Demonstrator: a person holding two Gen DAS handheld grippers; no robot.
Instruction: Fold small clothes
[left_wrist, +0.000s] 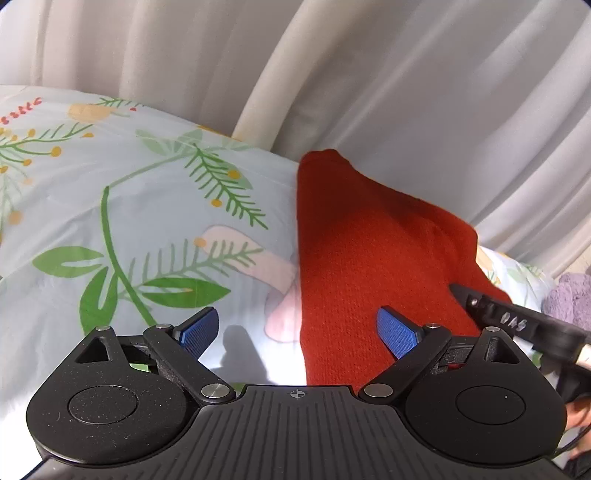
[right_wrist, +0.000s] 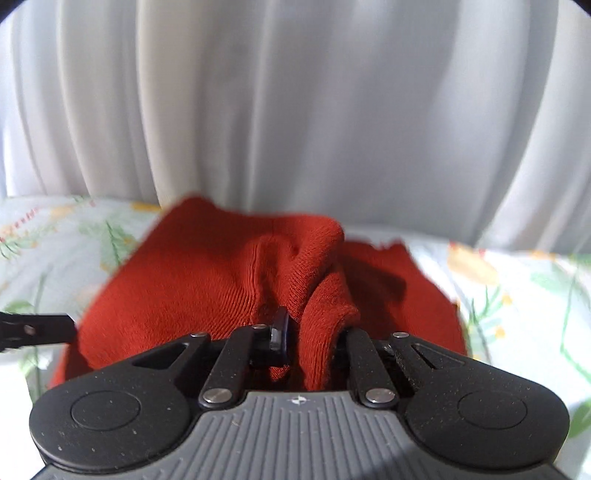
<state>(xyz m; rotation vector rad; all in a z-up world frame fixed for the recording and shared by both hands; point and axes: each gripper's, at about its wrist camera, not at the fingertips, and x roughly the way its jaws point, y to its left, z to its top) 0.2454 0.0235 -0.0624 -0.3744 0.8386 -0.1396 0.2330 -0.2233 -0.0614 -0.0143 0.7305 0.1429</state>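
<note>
A red knitted garment (left_wrist: 362, 251) lies on a floral bedsheet (left_wrist: 147, 221). My left gripper (left_wrist: 299, 328) stands open above the garment's left edge, blue pads (left_wrist: 199, 332) wide apart, nothing between them. In the right wrist view my right gripper (right_wrist: 314, 332) is shut on a bunched fold of the red garment (right_wrist: 207, 288), lifting it off the sheet (right_wrist: 517, 295). The right gripper's black body (left_wrist: 517, 325) shows at the right of the left wrist view. The left gripper's finger (right_wrist: 37, 328) pokes in at the left of the right wrist view.
White curtains (right_wrist: 295, 110) hang right behind the bed's far edge. A lilac knitted item (left_wrist: 569, 299) lies at the right edge of the left wrist view. The sheet stretches away to the left of the garment.
</note>
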